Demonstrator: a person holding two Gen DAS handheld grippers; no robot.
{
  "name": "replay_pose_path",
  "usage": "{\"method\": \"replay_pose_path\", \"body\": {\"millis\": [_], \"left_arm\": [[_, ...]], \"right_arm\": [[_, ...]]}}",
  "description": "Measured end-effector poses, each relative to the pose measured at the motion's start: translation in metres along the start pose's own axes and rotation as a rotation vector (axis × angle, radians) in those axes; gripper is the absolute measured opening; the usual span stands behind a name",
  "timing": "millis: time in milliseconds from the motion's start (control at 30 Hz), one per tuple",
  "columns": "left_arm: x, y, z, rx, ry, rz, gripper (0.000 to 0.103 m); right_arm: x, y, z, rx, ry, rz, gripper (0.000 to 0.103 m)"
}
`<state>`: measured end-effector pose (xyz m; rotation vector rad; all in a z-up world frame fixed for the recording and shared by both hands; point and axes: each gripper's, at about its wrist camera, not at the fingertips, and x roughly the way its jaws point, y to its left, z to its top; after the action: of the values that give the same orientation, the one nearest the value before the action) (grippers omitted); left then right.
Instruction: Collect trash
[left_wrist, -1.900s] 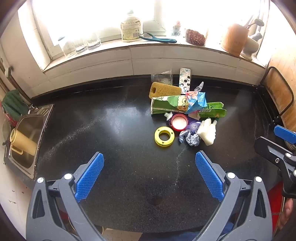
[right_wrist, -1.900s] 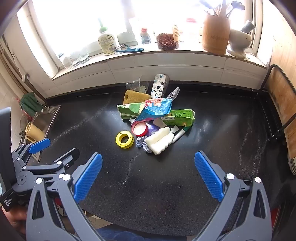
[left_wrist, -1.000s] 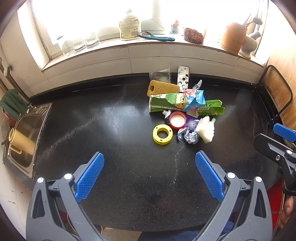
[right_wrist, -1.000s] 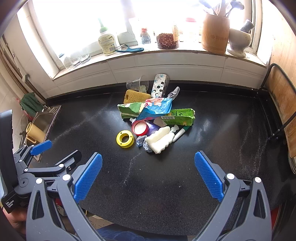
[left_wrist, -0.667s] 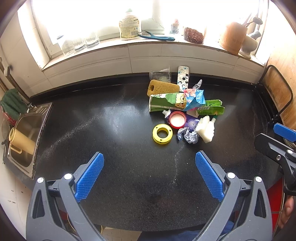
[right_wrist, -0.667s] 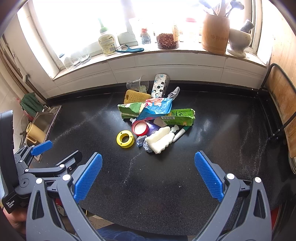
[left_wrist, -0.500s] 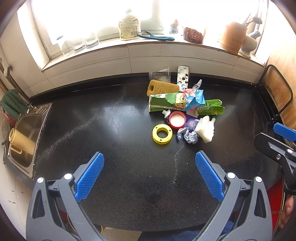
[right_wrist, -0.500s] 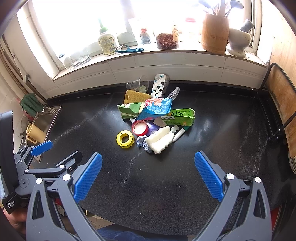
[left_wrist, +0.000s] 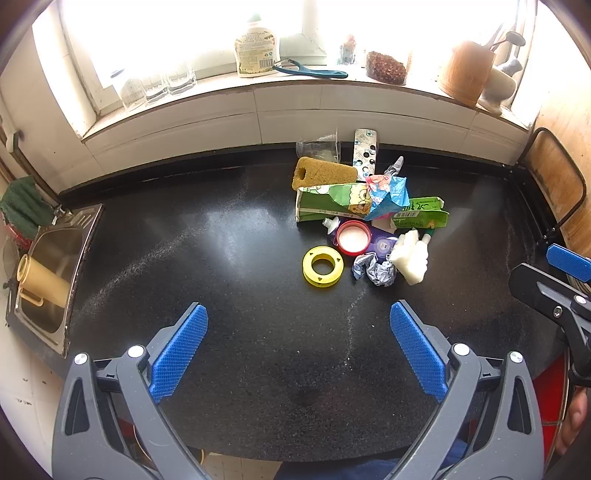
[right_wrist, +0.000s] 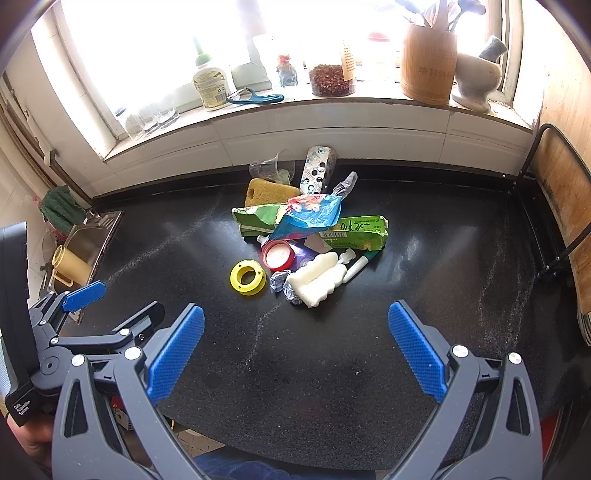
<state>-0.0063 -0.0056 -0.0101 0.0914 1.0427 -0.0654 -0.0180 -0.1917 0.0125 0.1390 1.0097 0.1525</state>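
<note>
A pile of trash lies on the black counter (left_wrist: 221, 258) near the back wall. It holds a yellow tape ring (left_wrist: 322, 266) (right_wrist: 247, 276), crumpled foil (left_wrist: 373, 272), a white foam piece (left_wrist: 410, 254) (right_wrist: 314, 278), a red lid (left_wrist: 352, 237) (right_wrist: 277, 254), green cartons (left_wrist: 328, 203) (right_wrist: 354, 230), a blue wrapper (left_wrist: 388, 195) (right_wrist: 310, 214), a sponge (left_wrist: 321, 172) and a blister pack (left_wrist: 365, 151). My left gripper (left_wrist: 297, 347) is open and held above the counter's front edge. My right gripper (right_wrist: 295, 345) is open too, well short of the pile.
A steel sink (left_wrist: 48, 273) with a tan mug (left_wrist: 40, 284) sits at the left end. The window sill carries a bottle (left_wrist: 255, 51), glasses, a peeler, a jar and a wooden utensil holder (right_wrist: 428, 66). A wire rack with a wooden board (right_wrist: 561, 206) stands at the right.
Both grippers have stayed open and nearly still; the view shifted only slightly. The trash pile has not moved.
</note>
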Motion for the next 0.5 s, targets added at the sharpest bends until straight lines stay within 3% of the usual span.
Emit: {"method": "replay_pose_path", "body": {"millis": [500], "left_arm": [[0.0021, -0.0008, 0.0025, 0.001, 0.004, 0.001, 0.096]], "right_arm": [[0.0019, -0.0008, 0.003, -0.006, 0.002, 0.006, 0.097]]}}
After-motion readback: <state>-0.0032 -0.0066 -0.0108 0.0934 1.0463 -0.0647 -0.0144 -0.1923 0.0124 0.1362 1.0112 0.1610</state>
